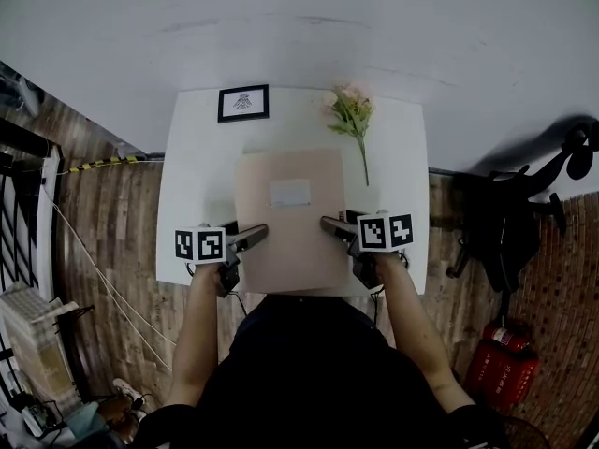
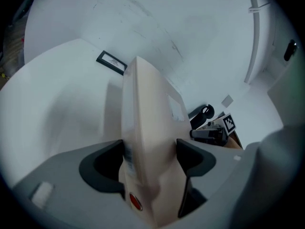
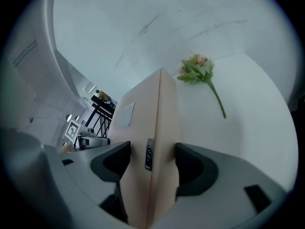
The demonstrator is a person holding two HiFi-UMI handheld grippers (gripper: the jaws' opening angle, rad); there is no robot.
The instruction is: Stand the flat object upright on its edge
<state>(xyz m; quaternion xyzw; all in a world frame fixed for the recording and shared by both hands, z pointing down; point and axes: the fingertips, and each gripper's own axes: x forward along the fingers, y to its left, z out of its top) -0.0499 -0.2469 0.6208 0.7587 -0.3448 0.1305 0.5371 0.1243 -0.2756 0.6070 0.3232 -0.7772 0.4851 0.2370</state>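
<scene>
Box (image 1: 288,223) blocks mid table (image 1: 192,171); frame (image 1: 243,103), flower (image 1: 352,115) at far edge; sides free.

Even bright light, fisheye edges, soft shadows.

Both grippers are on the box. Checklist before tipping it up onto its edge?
1. Left gripper shut on the box: ok.
2. Right gripper shut on the opposite side edge: ok.
3. Two grips roughly level with each other: ok.
4. Flower apart from the box: ok, though its stem ends near the far right corner.
5. Picture frame apart, at the far side of the table: ok.
6. An edge of the box resting on the table: cannot tell.
</scene>
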